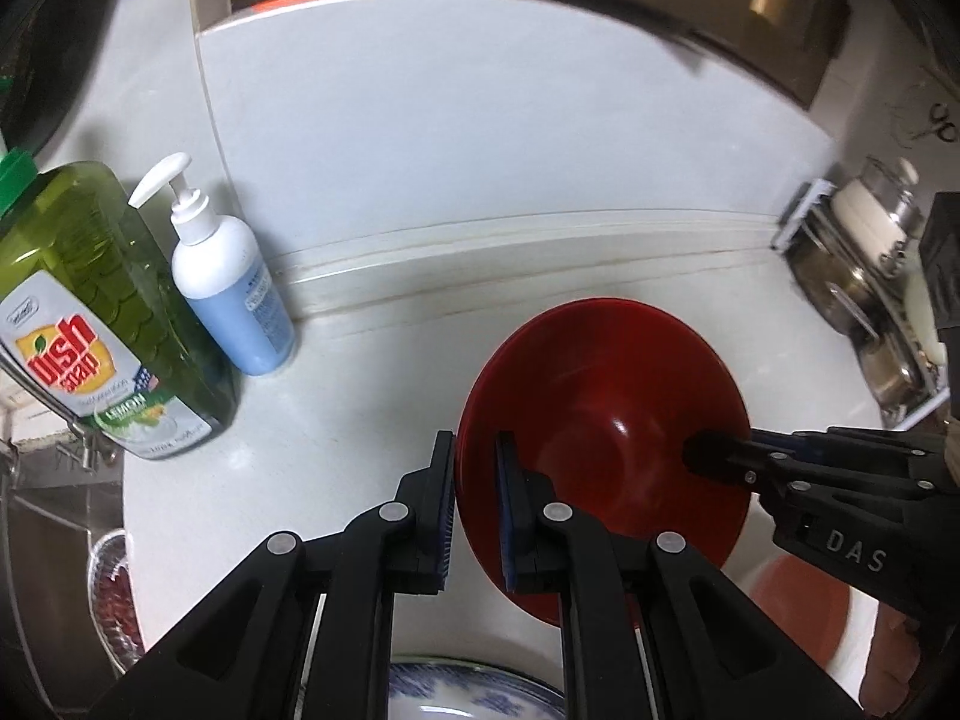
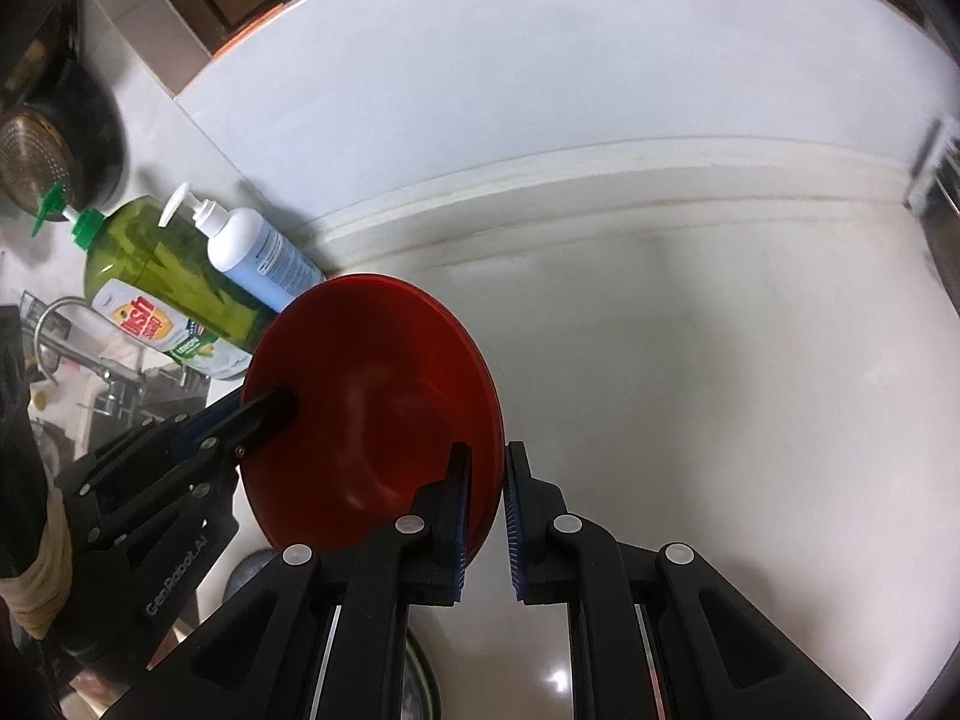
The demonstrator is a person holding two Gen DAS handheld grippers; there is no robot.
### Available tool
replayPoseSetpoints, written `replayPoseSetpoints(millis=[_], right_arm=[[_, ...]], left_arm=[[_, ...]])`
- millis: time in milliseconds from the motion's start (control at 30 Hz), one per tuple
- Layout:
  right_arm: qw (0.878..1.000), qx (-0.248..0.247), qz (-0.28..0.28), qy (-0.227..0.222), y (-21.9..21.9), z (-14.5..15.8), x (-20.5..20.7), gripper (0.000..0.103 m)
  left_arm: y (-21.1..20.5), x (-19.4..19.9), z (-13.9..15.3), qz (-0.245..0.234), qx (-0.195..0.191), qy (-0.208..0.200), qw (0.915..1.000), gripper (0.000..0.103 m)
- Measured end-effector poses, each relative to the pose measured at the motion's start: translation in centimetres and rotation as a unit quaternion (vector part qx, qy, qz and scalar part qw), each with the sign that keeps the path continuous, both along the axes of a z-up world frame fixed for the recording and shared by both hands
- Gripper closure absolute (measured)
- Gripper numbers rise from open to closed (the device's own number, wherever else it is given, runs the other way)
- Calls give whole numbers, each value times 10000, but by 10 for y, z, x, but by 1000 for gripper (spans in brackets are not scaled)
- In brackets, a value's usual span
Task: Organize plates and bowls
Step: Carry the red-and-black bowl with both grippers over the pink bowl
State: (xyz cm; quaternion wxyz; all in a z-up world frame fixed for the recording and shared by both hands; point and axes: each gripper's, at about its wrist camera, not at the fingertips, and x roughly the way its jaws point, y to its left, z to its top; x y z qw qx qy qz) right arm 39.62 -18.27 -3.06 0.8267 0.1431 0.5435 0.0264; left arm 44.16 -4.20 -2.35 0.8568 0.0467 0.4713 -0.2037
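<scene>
red bowl (image 1: 606,420) rim pinched between left claw (image 1: 474,516), right claw (image 2: 485,522) on opposite rim

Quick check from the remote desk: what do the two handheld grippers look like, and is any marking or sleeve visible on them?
Both the left gripper and right gripper are matte black plastic linkages with silver round pivot pins and blue ribbed pads. White "DAS" lettering shows on the right one's body, "GenRobot.AI" on the left one's. A beige sleeve cuff shows behind the left gripper.
</scene>
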Motion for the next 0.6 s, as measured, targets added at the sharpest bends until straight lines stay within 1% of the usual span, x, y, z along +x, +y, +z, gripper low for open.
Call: replayPoseSetpoints(millis=[167,300,600], right_arm=[[9999,-3,-144,-56,-9,7,-29,91],[9996,-102,-202,-165,-16,17,-53,91],[9983,-220,-423,-320,-45,33,-106,91]], left_arm=[[-11,-30,8,-100,-64,-48,9999,90],[-20,-52,13,-195,-181,-24,9996,90],[-44,-96,23,-559,-316,-54,9979,90]])
